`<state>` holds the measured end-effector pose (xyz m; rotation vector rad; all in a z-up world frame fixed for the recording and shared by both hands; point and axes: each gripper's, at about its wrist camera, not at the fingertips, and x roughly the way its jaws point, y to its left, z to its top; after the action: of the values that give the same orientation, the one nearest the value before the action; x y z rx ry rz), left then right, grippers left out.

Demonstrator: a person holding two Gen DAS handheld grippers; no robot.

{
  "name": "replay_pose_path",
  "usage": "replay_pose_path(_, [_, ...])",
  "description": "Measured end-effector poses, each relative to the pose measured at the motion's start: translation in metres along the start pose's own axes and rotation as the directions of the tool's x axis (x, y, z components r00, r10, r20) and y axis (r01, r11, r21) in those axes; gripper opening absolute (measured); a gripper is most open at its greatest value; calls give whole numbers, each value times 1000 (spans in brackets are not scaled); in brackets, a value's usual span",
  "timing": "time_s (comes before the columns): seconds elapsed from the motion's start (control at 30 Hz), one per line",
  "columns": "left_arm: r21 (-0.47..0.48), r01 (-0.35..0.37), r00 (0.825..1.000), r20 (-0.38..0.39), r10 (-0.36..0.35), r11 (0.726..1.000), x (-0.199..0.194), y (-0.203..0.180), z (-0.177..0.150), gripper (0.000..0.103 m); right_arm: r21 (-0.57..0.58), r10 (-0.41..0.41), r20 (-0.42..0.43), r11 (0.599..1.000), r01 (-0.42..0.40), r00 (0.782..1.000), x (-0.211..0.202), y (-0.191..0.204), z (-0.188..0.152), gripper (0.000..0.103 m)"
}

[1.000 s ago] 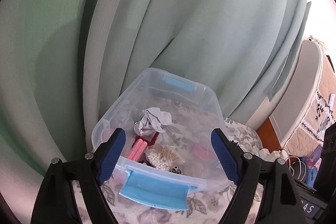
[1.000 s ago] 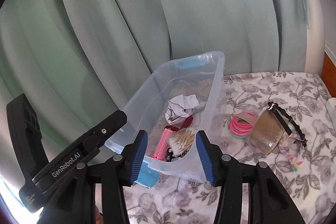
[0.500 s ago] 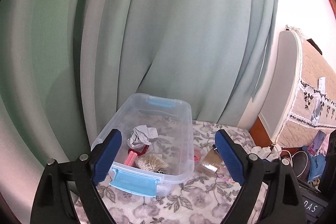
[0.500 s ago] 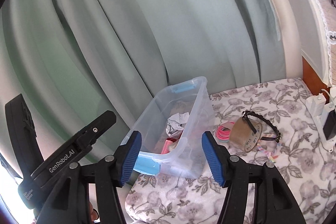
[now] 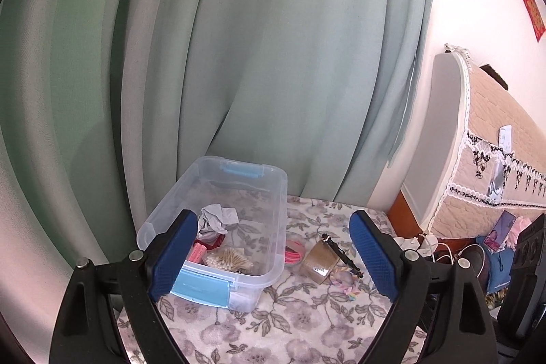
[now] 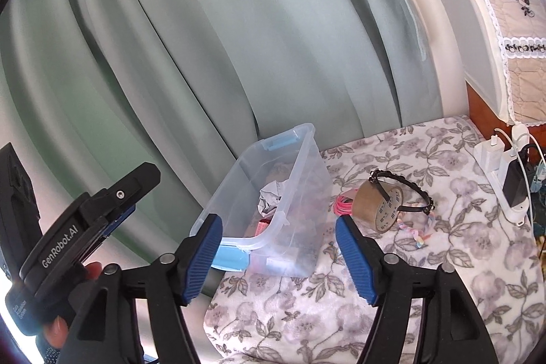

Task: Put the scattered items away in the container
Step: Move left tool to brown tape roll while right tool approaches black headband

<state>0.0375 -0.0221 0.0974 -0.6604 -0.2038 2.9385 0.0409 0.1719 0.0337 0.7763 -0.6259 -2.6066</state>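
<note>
**Both grippers hang back from a half-filled bin**

Pale green curtains (image 5: 273,63) fill the background from where I watch, and below them a floral blanket (image 5: 307,323) covers the surface. A padded headboard with lace trim (image 5: 491,166) stands at the right, with chargers and cables (image 6: 508,173) plugged in beside it.

The clear container (image 5: 273,275) with blue latches sits on the blanket close against the curtains. Inside it I can see crumpled paper (image 5: 216,220), a pink hair roller (image 5: 197,252), a bundle of cotton swabs (image 5: 228,258) and something red I cannot identify. Still out on the blanket, just right of the container, lie pink hair ties (image 5: 295,253), a roll of brown tape (image 6: 377,205), a black beaded headband (image 6: 414,190) leaning over the tape, and a pastel braided band (image 6: 421,232) just beside it.

My left gripper (image 5: 273,256) is spread wide with nothing between its blue pads; through its gap I see the near end of the container and the tape. My right gripper (image 6: 278,256) is opening, its jaws also bare, framing the container's near right corner. Neither touches anything. In the right wrist view the left gripper's black body shows at lower left, with a hand (image 6: 56,330) wrapped around it.
</note>
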Motion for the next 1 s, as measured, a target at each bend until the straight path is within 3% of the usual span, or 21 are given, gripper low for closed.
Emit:
replay_pose_path(0.13, [6, 12, 1000, 6, -12, 1000, 2, -6, -3, 91, 8, 4, 4, 1000, -4, 1000, -3, -3, 1, 94])
replay_pose_path(0.33, [8, 48, 999, 20, -48, 999, 10, -15, -7, 91, 3, -36, -8, 999, 36, 999, -5, -14, 1, 103])
replay_pose_path(0.6, [20, 132, 988, -83, -130, 991, 43, -33, -29, 91, 55, -127, 11, 991, 126, 992, -6, -56, 6, 103])
replay_pose_path(0.77, [-42, 220, 963, -149, -224, 975, 66, -36, -52, 103, 84, -179, -24, 980, 181, 984, 1, -82, -4, 103])
replay_pose_path(1.0, [-79, 279, 939, -185, -289, 957, 89, -44, -69, 103, 99, -232, -11, 968, 232, 973, -1, -106, -11, 103])
